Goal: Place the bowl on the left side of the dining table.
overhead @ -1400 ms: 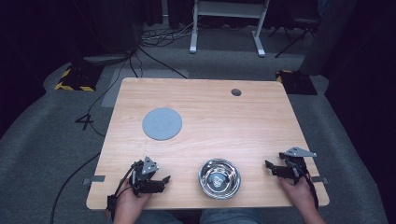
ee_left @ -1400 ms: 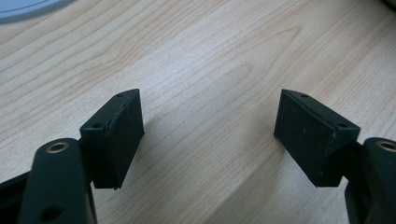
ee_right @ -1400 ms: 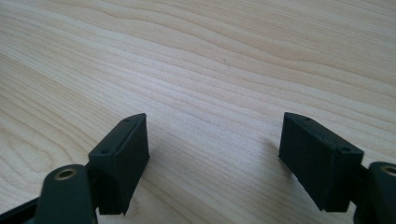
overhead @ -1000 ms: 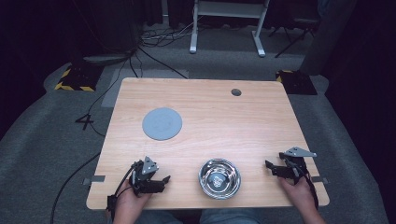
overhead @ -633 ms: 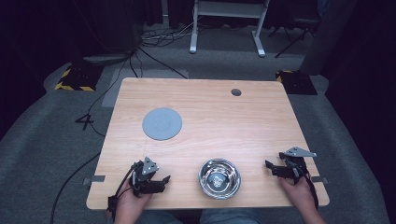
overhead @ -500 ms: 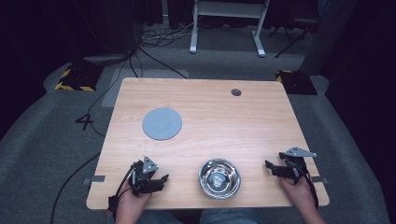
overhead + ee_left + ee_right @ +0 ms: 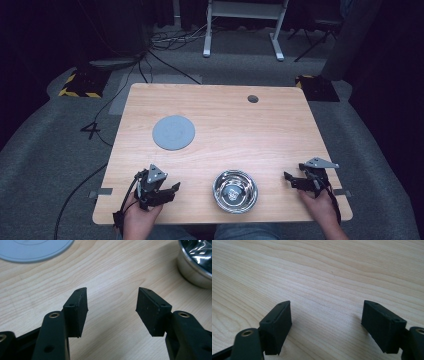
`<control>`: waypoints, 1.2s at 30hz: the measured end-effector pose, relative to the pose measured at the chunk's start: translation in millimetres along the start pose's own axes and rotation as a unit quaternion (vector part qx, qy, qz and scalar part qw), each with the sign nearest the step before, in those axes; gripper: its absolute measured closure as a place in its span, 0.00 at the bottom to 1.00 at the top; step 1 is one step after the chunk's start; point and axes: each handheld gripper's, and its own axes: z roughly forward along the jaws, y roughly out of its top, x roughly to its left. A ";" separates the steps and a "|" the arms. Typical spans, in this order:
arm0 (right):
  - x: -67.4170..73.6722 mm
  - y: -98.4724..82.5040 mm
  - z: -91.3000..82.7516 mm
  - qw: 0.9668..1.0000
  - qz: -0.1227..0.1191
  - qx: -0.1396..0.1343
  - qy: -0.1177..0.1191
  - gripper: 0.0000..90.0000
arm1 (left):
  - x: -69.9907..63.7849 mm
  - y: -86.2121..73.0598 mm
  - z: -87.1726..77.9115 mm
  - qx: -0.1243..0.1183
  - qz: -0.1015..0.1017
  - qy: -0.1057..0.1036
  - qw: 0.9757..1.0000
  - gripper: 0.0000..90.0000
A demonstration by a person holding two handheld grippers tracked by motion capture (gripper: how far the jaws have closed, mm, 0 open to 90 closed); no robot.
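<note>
A shiny steel bowl [image 7: 235, 191] sits near the table's front edge, between the two hands. A flat grey round disc [image 7: 173, 132] lies left of centre on the wooden table [image 7: 235, 130]. My left gripper [image 7: 173, 189] rests at the front left, jaws open and empty, pointing towards the bowl. In the left gripper view the gripper [image 7: 112, 303] has bare wood between its jaws, with the bowl [image 7: 197, 265] at upper right and the disc [image 7: 32, 250] at upper left. My right gripper [image 7: 289, 179] is at the front right, open and empty over bare wood [image 7: 324, 290].
A small dark round hole [image 7: 253, 99] marks the table's far right part. Cables [image 7: 150, 55] trail across the grey floor beyond the far edge, and a white desk frame [image 7: 245, 25] stands behind. A cable [image 7: 80, 190] hangs off the table's front left.
</note>
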 end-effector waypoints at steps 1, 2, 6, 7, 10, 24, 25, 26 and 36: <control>0.0 0.0 0.0 1.000 0.000 0.000 0.000 0.27 | -2.1 2.1 -1.7 -0.003 0.001 -0.002 1.000 0.47; 0.0 0.0 0.0 1.000 0.000 0.000 0.000 0.27 | -4.6 5.2 -4.0 -0.009 0.005 -0.001 1.000 0.47; 0.1 0.0 0.0 1.000 0.000 0.000 0.000 0.27 | -9.4 10.6 -7.7 -0.015 0.008 -0.006 1.000 0.47; 0.1 0.0 0.0 1.000 0.000 0.000 0.000 0.27 | -11.2 12.7 -8.4 -0.018 0.009 -0.008 1.000 0.47; 0.1 0.0 0.0 1.000 0.000 0.000 0.000 0.27 | -14.7 18.2 -9.4 -0.019 0.013 -0.012 1.000 0.47; 0.2 0.0 0.0 1.000 0.000 0.000 -0.001 0.27 | -34.1 47.0 6.7 -0.010 0.042 -0.044 0.998 0.48; 0.2 0.0 0.0 1.000 0.000 0.000 -0.001 0.27 | -35.3 49.4 8.8 -0.008 0.046 -0.049 0.998 0.48; 0.2 0.0 0.0 1.000 0.000 0.000 -0.001 0.26 | -35.3 49.4 8.8 -0.008 0.046 -0.049 0.998 0.48; -0.1 0.0 -0.1 1.000 0.000 0.001 0.000 0.26 | -48.6 65.5 26.9 -0.005 0.071 -0.079 0.994 0.48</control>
